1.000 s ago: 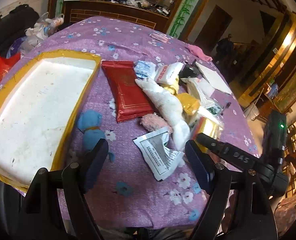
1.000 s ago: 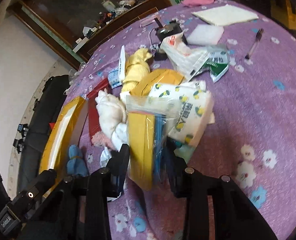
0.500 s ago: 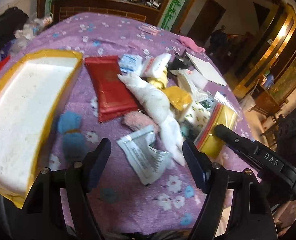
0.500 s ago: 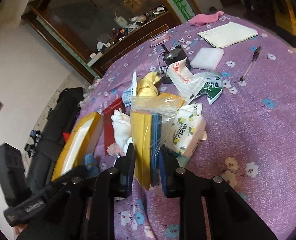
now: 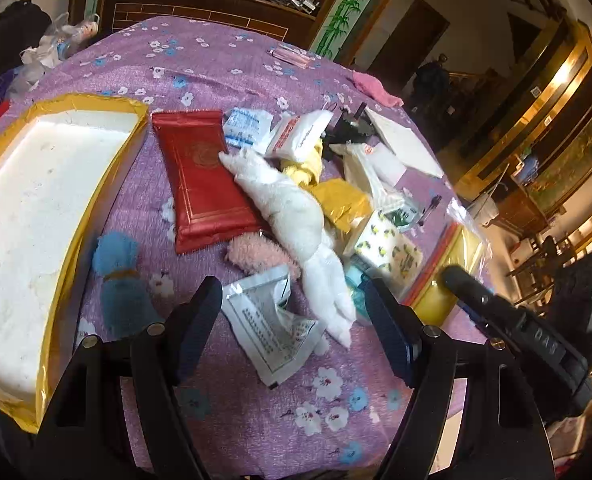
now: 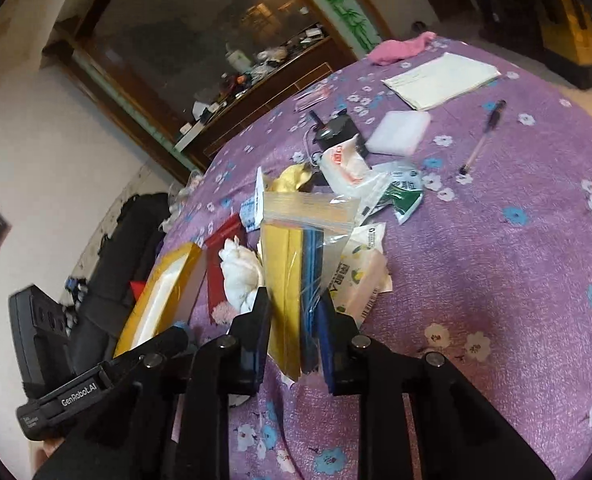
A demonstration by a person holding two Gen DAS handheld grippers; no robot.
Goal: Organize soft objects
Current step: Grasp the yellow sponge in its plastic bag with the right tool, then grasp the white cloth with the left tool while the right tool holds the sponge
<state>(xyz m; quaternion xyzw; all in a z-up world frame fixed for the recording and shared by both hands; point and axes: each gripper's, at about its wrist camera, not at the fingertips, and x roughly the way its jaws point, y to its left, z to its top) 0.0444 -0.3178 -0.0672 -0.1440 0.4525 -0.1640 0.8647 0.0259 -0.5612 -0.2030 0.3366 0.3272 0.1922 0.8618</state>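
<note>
Item: clear zip-top plastic bag of flat yellow and blue sponge cloths (image 6: 296, 280), the thing in hand. It stood on edge, clamped between the narrowed jaws of the right gripper (image 6: 293, 312), raised clear of the purple flowered tablecloth (image 6: 496, 260) near the table's near edge.

Left gripper (image 5: 291, 312): jaws spread wide, nothing between them, poised above a crumpled white printed sachet (image 5: 271, 328).

Destination, by judgement: white foam tray with yellow taped rim (image 5: 35, 208), at the table's left edge, with nothing in it.

Remaining heap, table centre: long white plush toy (image 5: 291, 216), red flat foil pouch (image 5: 203, 180), pink fluffy piece (image 5: 255, 252), blue plush figure (image 5: 119, 276), lemon-print tissue pack (image 5: 392, 248).

Handling note: the bag was slippery and the grip sat low; carrying it upright, crossing above the heap and lowering it flat into the tray seemed wisest.
</note>
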